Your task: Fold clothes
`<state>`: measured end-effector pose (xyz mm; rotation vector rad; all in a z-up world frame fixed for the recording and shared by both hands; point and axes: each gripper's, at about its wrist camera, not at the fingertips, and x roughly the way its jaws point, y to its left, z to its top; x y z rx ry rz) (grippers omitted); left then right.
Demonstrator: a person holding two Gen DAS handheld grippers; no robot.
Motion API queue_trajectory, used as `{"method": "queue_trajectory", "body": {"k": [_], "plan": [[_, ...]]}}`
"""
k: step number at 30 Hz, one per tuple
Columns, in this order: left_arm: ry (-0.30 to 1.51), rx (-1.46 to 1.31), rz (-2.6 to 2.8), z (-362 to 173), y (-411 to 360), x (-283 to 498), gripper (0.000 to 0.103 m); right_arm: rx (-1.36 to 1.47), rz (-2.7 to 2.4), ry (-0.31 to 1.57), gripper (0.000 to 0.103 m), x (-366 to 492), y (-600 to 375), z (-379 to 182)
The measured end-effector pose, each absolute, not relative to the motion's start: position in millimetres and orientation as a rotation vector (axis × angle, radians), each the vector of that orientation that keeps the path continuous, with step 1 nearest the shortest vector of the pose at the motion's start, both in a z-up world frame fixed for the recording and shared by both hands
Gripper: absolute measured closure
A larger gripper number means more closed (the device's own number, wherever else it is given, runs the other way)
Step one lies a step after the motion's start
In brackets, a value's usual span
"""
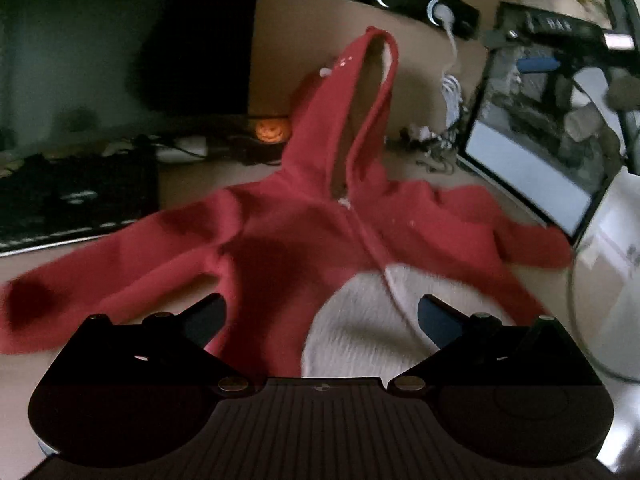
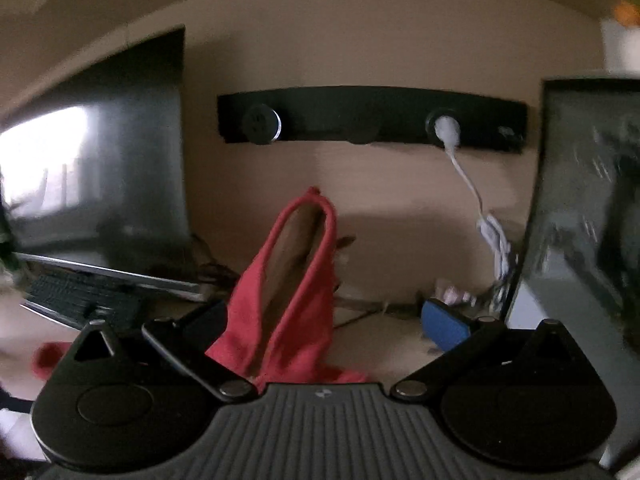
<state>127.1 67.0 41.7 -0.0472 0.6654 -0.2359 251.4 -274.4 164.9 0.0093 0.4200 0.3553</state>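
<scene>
A small red zip hoodie [image 1: 280, 240] lies face up on the beige desk [image 1: 192, 188], sleeves spread left and right, its white fleece lining [image 1: 360, 328] showing at the open bottom. Its hood [image 1: 352, 92] stands up toward the back wall. My left gripper [image 1: 322, 314] is open just above the hoodie's lower hem, holding nothing. In the right wrist view the hood [image 2: 288, 280] rises between the fingers of my right gripper [image 2: 326, 322], which is open; I cannot tell whether it touches the cloth.
A dark monitor [image 1: 120, 40] and black keyboard [image 1: 72, 200] stand at the left. A laptop [image 1: 540, 136] stands open at the right. A black socket strip [image 2: 372, 118] with a white cable [image 2: 472, 184] is on the wall. A small orange pumpkin [image 1: 272, 130] sits behind the hoodie.
</scene>
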Motion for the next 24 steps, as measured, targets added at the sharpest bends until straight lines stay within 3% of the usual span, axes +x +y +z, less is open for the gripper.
{"method": "queue_trajectory", "body": {"k": [4, 7, 10, 16, 19, 24], "plan": [[0.692, 0.016, -0.293, 48, 77, 88, 0.0, -0.142, 0.179, 0.411, 0.0, 192, -293, 153], [0.742, 0.139, -0.333, 38, 73, 65, 0.0, -0.303, 0.163, 0.551, 0.0, 156, -294, 104], [0.776, 0.279, -0.326, 19, 65, 52, 0.0, -0.24, 0.264, 0.744, 0.0, 123, -293, 50], [0.81, 0.378, -0.309, 3, 62, 44, 0.0, -0.254, 0.243, 0.866, 0.0, 93, -278, -11], [0.824, 0.416, -0.263, -4, 62, 49, 0.0, -0.322, 0.108, 0.831, 0.0, 93, -278, -16], [0.785, 0.471, -0.074, -2, 76, 61, 0.0, -0.235, -0.015, 0.717, 0.0, 94, -307, 24]]}}
